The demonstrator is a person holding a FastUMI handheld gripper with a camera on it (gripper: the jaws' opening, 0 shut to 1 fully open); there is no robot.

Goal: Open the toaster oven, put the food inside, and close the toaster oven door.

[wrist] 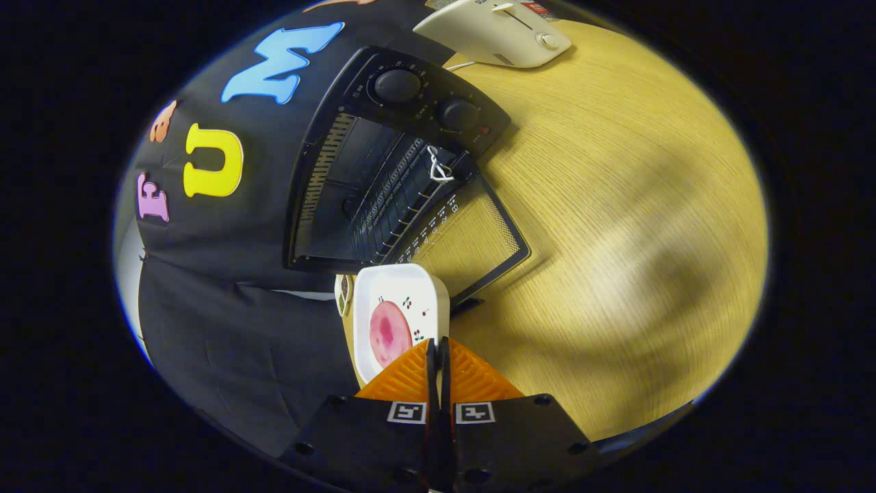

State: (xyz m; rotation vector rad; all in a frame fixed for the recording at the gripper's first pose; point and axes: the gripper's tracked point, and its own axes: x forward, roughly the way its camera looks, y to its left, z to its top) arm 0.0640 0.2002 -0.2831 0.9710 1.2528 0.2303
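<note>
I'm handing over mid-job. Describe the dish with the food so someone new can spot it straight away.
Find the black toaster oven on the wooden table, its glass door dropped open. Just in front of that door sits a white square plate, held at its near rim by the gripper with jaws closed. It alone carries a round pink slice and small cherry prints.

I see square black-and-white marker tags (441, 412) on the gripper (438, 349) base, one per side of the tightly closed fingers, coded patterns, no words. White tick marks ring the oven (383, 171) dials (397, 85), too small for me to read. The white toaster (496, 31) carries a red label (540, 8), print illegible from here.
</note>
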